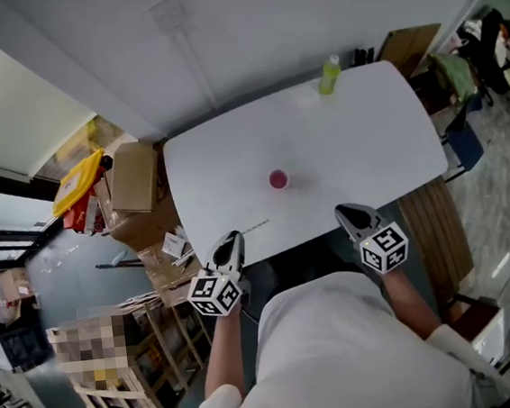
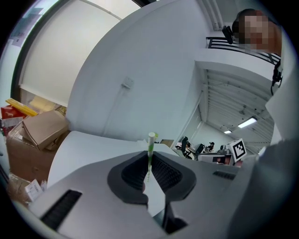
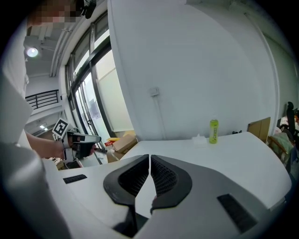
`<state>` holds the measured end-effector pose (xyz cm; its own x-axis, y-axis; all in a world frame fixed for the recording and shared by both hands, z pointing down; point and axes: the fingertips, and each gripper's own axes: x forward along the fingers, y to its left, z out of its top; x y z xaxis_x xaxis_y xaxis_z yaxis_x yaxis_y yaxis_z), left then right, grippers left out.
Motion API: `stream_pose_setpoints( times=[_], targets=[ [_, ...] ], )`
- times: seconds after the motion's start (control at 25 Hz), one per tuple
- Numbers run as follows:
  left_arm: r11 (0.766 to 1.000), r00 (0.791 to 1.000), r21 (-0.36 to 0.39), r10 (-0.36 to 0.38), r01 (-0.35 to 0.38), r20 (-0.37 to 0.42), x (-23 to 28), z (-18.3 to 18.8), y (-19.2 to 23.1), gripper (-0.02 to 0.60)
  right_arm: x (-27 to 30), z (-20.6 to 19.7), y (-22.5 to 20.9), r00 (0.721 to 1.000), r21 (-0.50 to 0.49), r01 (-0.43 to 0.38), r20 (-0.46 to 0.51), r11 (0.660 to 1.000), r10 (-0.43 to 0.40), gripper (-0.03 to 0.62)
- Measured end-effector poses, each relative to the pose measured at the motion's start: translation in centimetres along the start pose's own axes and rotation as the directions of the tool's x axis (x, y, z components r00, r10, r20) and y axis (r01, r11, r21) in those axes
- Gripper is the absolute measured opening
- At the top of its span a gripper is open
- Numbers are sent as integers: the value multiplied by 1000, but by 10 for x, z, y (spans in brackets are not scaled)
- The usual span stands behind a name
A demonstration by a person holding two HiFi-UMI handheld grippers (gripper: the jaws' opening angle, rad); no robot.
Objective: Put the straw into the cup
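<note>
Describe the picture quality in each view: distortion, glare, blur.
Head view: wide-angle bowing of the table edges, soft even light. Left gripper view: strong fisheye, black corners, straw sharp. Right gripper view: same fisheye, window washed out, bottle crisp.

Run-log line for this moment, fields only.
left gripper: shut on straw | right gripper: shut, empty | cup: on table, apart from both grippers | straw: not yet in cup

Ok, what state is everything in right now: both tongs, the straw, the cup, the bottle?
left tongs: shut on the straw
right tongs: shut, nothing between them
straw: clamped, not yet in the cup
cup: upright on the table, no straw inside
bottle: upright near the table's far edge
</note>
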<state>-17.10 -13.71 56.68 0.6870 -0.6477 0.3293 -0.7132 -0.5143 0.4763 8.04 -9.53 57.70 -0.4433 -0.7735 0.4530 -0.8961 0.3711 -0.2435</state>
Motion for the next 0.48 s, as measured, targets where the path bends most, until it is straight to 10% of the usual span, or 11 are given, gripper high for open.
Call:
stream_pose_setpoints(
  times=[0.48],
  targets=[
    [993, 992, -3, 121, -121, 21, 55, 8, -5, 25, 38, 23, -58, 990, -41, -129, -61, 991, 126, 37]
  ],
)
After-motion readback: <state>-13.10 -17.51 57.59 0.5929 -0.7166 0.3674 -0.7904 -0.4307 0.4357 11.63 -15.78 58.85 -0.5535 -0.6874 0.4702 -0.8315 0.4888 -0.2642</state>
